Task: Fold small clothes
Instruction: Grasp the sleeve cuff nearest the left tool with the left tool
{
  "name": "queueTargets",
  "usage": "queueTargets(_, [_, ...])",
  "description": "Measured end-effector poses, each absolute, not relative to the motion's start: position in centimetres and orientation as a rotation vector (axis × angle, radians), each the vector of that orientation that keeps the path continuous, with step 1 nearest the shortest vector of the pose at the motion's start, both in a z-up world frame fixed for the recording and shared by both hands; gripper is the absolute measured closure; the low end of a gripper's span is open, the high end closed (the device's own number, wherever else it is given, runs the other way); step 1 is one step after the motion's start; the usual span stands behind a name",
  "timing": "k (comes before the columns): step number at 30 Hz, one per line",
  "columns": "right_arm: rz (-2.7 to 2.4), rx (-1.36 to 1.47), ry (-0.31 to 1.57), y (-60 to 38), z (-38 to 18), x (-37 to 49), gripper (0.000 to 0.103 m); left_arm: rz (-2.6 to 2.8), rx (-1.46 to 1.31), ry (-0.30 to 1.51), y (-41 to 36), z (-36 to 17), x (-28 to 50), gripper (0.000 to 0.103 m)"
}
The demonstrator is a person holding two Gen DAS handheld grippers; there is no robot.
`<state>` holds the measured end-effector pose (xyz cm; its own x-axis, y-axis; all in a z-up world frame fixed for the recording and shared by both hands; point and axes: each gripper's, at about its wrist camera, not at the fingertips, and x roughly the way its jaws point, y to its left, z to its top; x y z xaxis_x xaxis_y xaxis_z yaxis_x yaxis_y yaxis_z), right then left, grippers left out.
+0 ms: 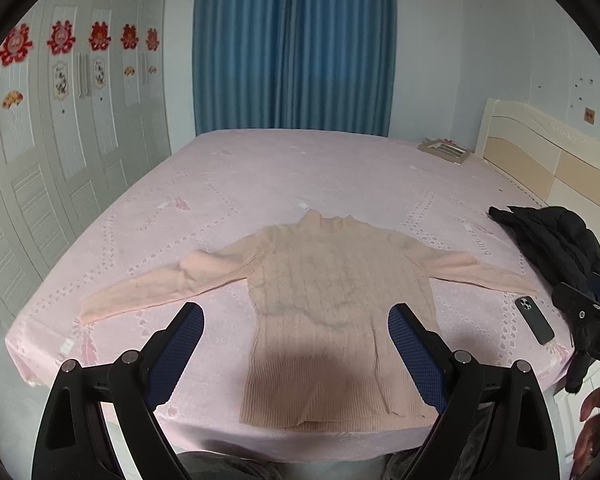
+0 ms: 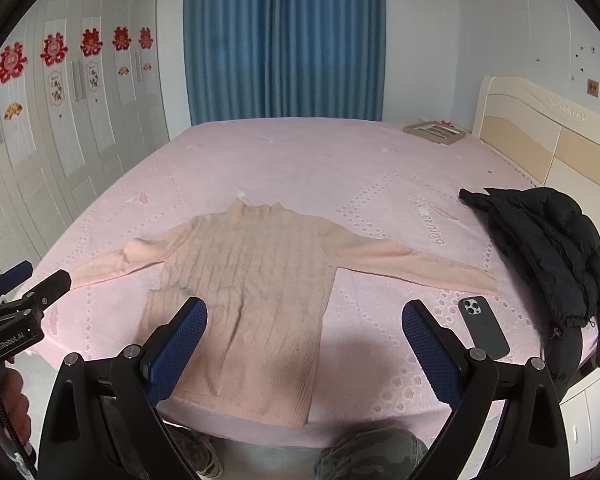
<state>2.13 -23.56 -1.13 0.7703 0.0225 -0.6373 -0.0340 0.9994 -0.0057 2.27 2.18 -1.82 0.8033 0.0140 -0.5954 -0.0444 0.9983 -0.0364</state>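
A small peach knitted sweater (image 1: 324,304) lies flat on the pink bed (image 1: 300,176), sleeves spread left and right, hem at the near edge; it also shows in the right wrist view (image 2: 252,280). My left gripper (image 1: 296,312) is open and empty, held above the hem, fingers either side of the body. My right gripper (image 2: 304,308) is open and empty, above the sweater's right side. The right gripper also shows at the right edge of the left wrist view (image 1: 588,312), and the left gripper at the left edge of the right wrist view (image 2: 24,292).
A dark phone (image 2: 482,326) lies on the bed below the right sleeve's cuff. A black puffer jacket (image 2: 560,256) hangs over the bed's right edge. A flat box (image 2: 436,132) lies by the headboard (image 2: 548,144). Wardrobe doors (image 2: 60,140) stand left, blue curtains (image 2: 284,40) behind.
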Motion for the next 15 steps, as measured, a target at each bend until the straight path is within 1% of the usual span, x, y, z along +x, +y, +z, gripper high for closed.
queueTargets(6, [0.083,0.028,0.721,-23.4,-2.9,4.4,0.006,0.004,-0.106,0.677,3.6,-4.0,4.7,0.01])
queueTargets(9, [0.108,0.03,0.731,-23.1,-4.4,5.8,0.007,0.046,-0.151,0.702,5.7,-6.3,6.2,0.01])
queueTargets(15, [0.182,0.034,0.804,-21.8,-8.6,9.2,0.013,0.125,-0.275,0.753,11.7,-11.6,8.2,0.011])
